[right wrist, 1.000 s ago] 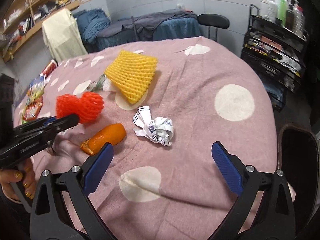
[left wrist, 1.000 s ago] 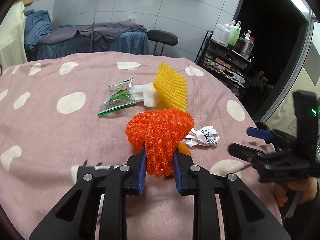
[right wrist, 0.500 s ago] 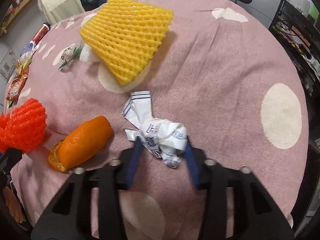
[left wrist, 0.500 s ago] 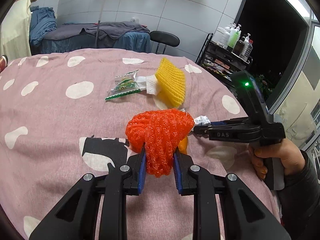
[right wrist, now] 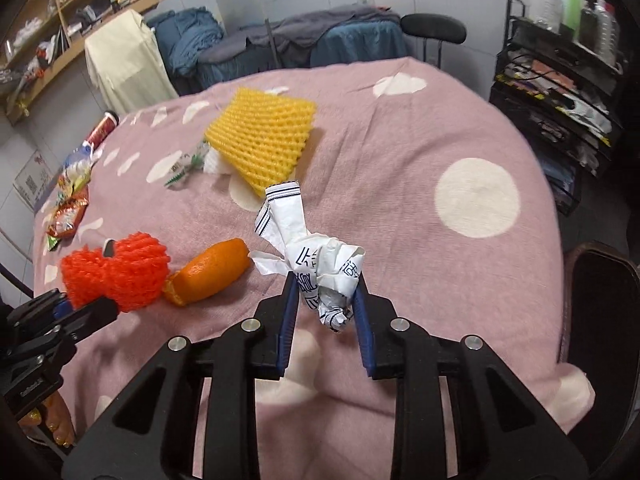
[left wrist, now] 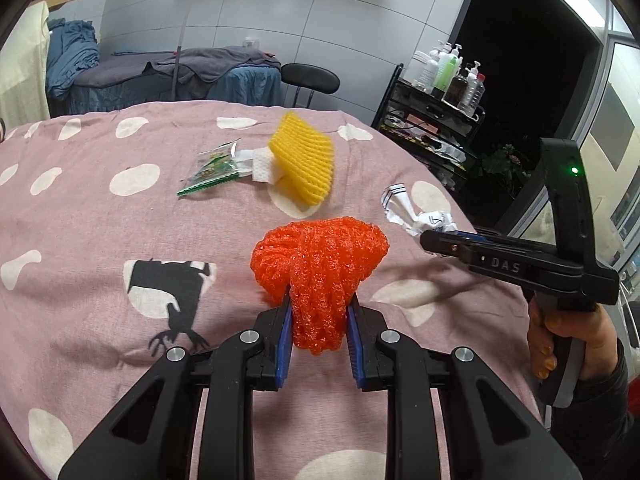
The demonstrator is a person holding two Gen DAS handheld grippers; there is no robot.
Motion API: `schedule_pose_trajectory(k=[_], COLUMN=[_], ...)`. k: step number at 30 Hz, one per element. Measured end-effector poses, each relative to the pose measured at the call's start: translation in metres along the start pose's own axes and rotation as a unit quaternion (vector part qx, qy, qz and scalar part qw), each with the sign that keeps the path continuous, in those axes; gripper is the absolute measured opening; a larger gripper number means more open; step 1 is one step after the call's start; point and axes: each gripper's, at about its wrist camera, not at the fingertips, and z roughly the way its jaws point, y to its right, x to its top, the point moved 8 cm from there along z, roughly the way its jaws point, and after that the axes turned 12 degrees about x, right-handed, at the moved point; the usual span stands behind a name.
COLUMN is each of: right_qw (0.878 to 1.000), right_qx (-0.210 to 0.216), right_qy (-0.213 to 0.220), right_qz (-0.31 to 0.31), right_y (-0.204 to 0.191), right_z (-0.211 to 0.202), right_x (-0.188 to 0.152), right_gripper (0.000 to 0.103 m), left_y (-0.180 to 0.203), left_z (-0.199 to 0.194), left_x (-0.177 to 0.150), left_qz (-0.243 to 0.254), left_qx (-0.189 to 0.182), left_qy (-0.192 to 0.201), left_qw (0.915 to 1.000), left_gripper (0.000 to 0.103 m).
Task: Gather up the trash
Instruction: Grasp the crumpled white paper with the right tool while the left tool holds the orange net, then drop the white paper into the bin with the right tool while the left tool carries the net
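My left gripper (left wrist: 318, 312) is shut on an orange-red foam net (left wrist: 320, 264) and holds it above the pink dotted tablecloth (left wrist: 100, 240); the net also shows in the right wrist view (right wrist: 120, 272). My right gripper (right wrist: 326, 300) is shut on a crumpled white printed wrapper (right wrist: 316, 256), lifted off the cloth; the wrapper shows in the left wrist view (left wrist: 416, 214). An orange peel (right wrist: 212, 272) lies on the cloth beside the net. A yellow foam net (left wrist: 304, 164) lies farther back, with a white tissue (left wrist: 262, 164) and a green clear wrapper (left wrist: 212, 172) to its left.
Snack packets (right wrist: 70, 208) and a red can (right wrist: 102, 128) lie at the table's far left edge. A black rack with bottles (right wrist: 560, 60) stands to the right. A black chair (left wrist: 310, 80) and a covered bed (left wrist: 168, 76) stand behind the table.
My right gripper closed on the crumpled white wrapper and lifted it off the cloth. My left gripper kept hold of the orange-red net and drew back and up.
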Motion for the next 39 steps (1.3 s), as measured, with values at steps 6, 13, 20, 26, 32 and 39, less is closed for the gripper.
schedule_pose_trajectory(k=[6, 13, 20, 26, 32, 39], right_qw=[0.998, 0.994, 0.987, 0.979, 0.971, 0.960], right_qx=[-0.008, -0.024, -0.045, -0.070, -0.093, -0.125], right_qy=[0.051, 0.095, 0.129, 0.154, 0.167, 0.180], right_qz=[0.023, 0.056, 0.087, 0.112, 0.143, 0.177], right_y=[0.016, 0.042, 0.070, 0.098, 0.126, 0.159], right_z=[-0.043, -0.084, -0.116, -0.141, -0.160, -0.176], right_x=[-0.014, -0.029, -0.047, -0.060, -0.074, -0.090], right_gripper=[0.028, 0.028, 0.028, 0.028, 0.028, 0.028], left_y=[0.021, 0.053, 0.088, 0.114, 0.134, 0.157], left_z=[-0.006, -0.008, -0.007, -0.007, -0.010, -0.012], left_x=[0.002, 0.004, 0.002, 0.000, 0.000, 0.003], left_qz=[0.012, 0.032, 0.052, 0.072, 0.087, 0.101], left_qx=[-0.013, -0.037, -0.069, -0.088, -0.102, -0.117], left_qy=[0.012, 0.020, 0.020, 0.022, 0.026, 0.033], left_qw=[0.9998, 0.9986, 0.9961, 0.9933, 0.9907, 0.9874], left_gripper=[0.023, 0.023, 0.023, 0.023, 0.023, 0.023])
